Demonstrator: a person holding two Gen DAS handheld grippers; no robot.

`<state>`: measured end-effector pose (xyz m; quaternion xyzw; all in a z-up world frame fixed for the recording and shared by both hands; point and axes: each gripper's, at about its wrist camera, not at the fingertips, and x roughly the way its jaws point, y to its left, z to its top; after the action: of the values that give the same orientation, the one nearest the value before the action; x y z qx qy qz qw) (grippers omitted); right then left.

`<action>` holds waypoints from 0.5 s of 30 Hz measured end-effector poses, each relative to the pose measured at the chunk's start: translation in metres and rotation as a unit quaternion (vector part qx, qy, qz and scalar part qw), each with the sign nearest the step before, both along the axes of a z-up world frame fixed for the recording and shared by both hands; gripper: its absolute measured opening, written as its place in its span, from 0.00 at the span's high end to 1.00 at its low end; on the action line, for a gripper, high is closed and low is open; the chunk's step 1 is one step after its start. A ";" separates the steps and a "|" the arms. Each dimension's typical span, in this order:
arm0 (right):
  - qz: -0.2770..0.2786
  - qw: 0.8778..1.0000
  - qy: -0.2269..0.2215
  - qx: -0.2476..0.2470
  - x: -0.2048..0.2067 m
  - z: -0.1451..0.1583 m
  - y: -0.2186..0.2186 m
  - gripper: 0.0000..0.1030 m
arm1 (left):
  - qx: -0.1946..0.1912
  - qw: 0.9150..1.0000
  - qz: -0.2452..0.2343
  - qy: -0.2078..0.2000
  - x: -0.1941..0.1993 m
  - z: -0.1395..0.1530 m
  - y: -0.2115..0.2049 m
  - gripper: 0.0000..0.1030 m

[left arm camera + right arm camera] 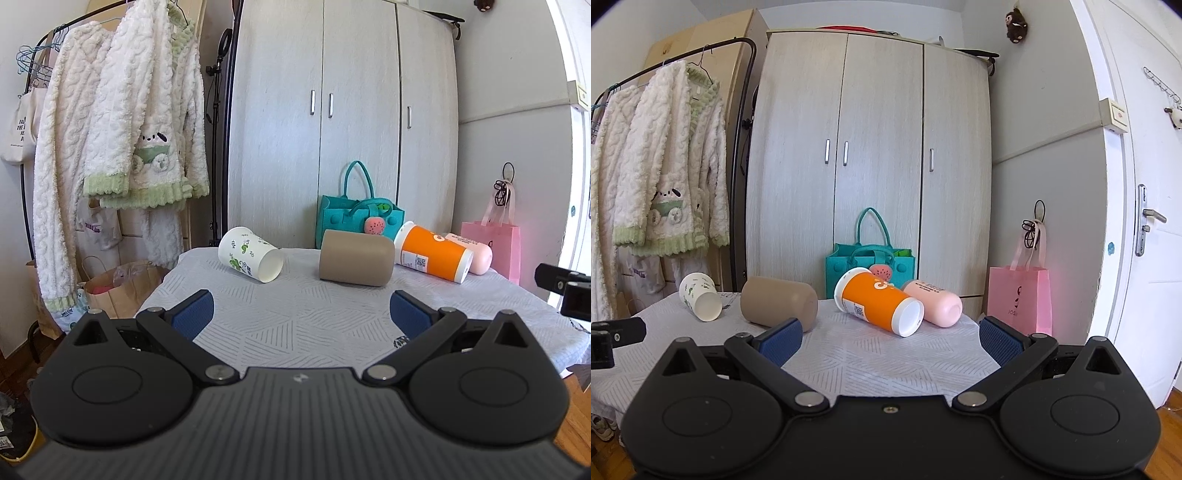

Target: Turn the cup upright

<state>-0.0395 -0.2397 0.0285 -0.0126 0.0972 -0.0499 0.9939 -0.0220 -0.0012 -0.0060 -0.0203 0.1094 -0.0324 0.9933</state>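
Observation:
Several cups lie on their sides on the table with a white patterned cloth (295,325). A white paper cup with green leaves (251,254) (700,297) lies at the left, mouth toward me. A tan cup (356,257) (779,304) lies in the middle. An orange cup with white ends (433,253) (880,302) lies right of it, touching a pink cup (470,252) (934,302). My left gripper (301,314) is open and empty, short of the cups. My right gripper (891,338) is open and empty, in front of the orange cup.
A teal felt bag (360,216) stands behind the cups against a grey wardrobe (332,110). A pink paper bag (1021,299) hangs at the right wall. Fluffy white clothes (122,147) hang on a rack at the left, with paper bags (122,284) on the floor below.

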 end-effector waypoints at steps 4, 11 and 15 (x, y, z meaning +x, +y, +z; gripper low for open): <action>0.003 1.000 0.004 -0.002 0.000 -0.003 0.003 0.00 | -0.002 1.000 -0.003 -0.004 -0.002 0.000 0.001 0.00; 0.011 1.000 0.003 -0.007 -0.001 -0.001 0.004 0.00 | -0.002 1.000 0.002 0.001 -0.002 -0.001 0.003 0.00; 0.015 1.000 0.004 -0.012 -0.001 -0.003 0.005 0.00 | -0.012 1.000 -0.003 0.025 0.002 -0.003 0.006 0.00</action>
<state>-0.0407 -0.2351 0.0259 -0.0263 0.1008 -0.0366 0.9939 -0.0196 0.0051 -0.0091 -0.0323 0.1342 -0.0361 0.9898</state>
